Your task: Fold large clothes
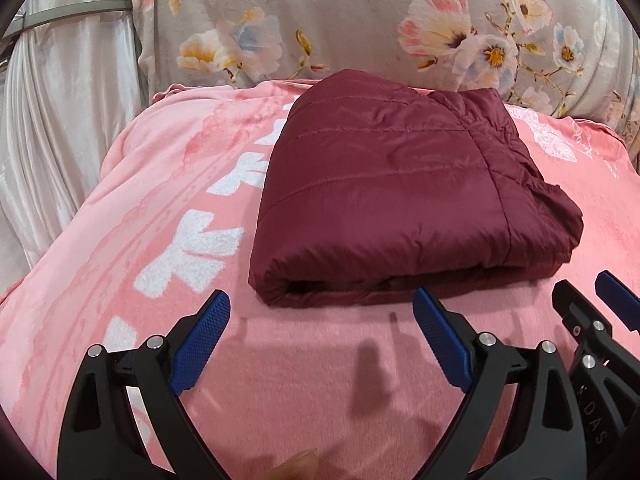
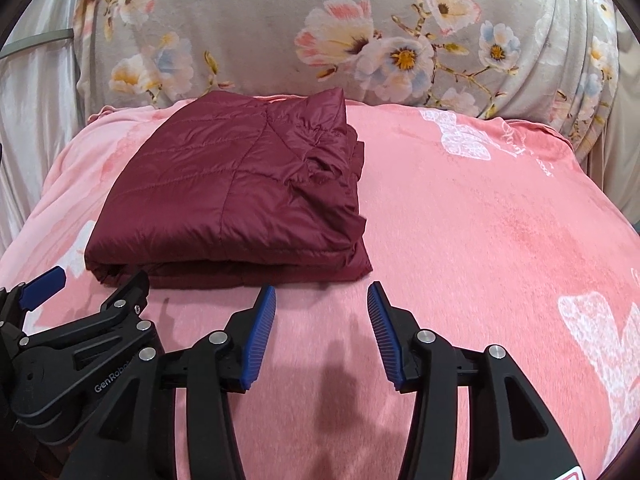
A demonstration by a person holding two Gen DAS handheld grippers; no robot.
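Note:
A maroon quilted jacket [image 1: 392,188] lies folded into a thick rectangular bundle on the pink blanket [image 1: 160,200]; it also shows in the right wrist view [image 2: 232,196]. My left gripper [image 1: 322,300] is open and empty, just in front of the bundle's near edge, above the blanket. My right gripper [image 2: 322,292] is open and empty, in front of the bundle's near right corner. The right gripper also shows at the right edge of the left wrist view [image 1: 592,296], and the left gripper at the left edge of the right wrist view [image 2: 100,280].
The pink blanket [image 2: 480,220] with white patterns covers the surface. A grey floral cushion [image 1: 360,20] stands behind it, also in the right wrist view [image 2: 280,20]. A pale satin curtain [image 1: 60,120] hangs at the left. A fingertip [image 1: 296,466] shows at the bottom.

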